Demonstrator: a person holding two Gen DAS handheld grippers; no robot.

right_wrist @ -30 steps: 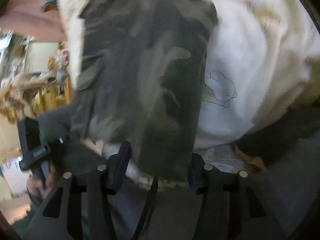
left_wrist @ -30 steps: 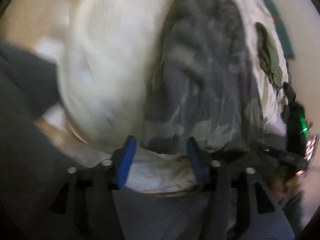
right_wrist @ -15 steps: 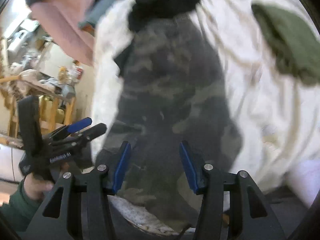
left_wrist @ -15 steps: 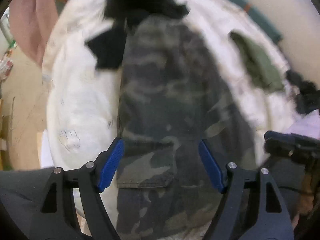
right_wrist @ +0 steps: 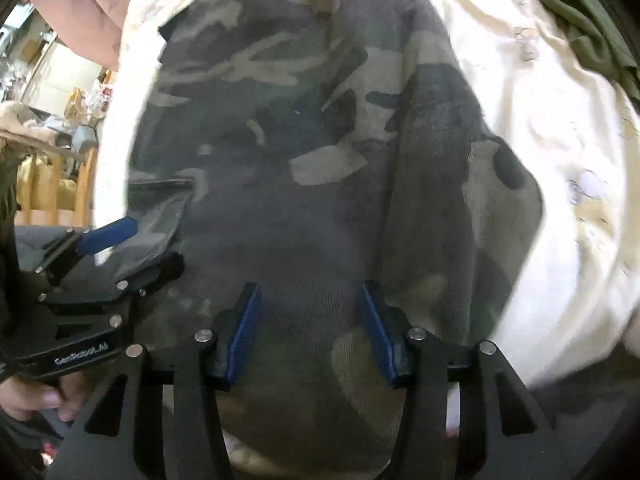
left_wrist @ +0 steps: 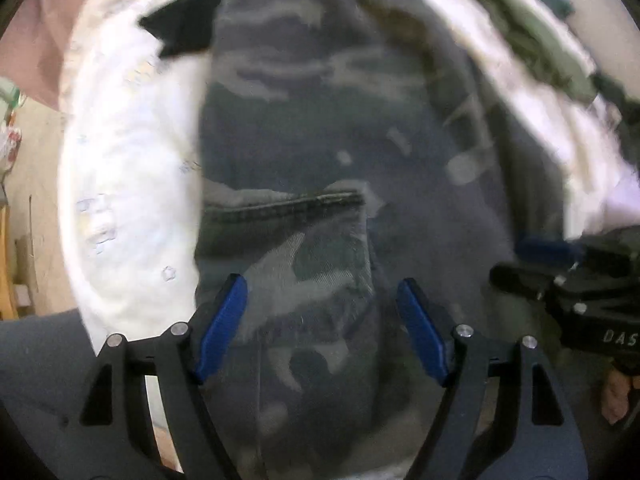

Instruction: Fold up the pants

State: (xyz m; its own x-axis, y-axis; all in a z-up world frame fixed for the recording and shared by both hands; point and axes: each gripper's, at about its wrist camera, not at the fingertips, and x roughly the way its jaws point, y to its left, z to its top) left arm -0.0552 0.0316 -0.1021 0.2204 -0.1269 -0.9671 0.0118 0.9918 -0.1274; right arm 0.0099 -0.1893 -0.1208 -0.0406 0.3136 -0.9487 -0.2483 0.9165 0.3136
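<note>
I am looking down through both wrist cameras at camouflage pants [left_wrist: 320,152] spread lengthwise over a white quilt [left_wrist: 128,184], laid flat, I judge, so the cloth can be doubled over cleanly. My left gripper [left_wrist: 322,328] hangs just above the side of the pants with the stitched pocket flap [left_wrist: 280,206]; its blue pads [left_wrist: 224,320] stand spread apart with only flat cloth showing beneath them, nothing pinched, and the jaws have just been opening. My right gripper [right_wrist: 310,330] points down over the neighbouring part of the pants [right_wrist: 304,128], its pads [right_wrist: 246,328] parted about halfway and gripping nothing. Both sit side by side near the closer end of the garment, I think to take that end and carry it over. A green garment [left_wrist: 532,44] lies apart at the quilt's far side. Readable writing: "DAS" on the right gripper's body in the left view, and "GenRobot.AI", somewhat blurred, on the left gripper's body in the right view
</note>
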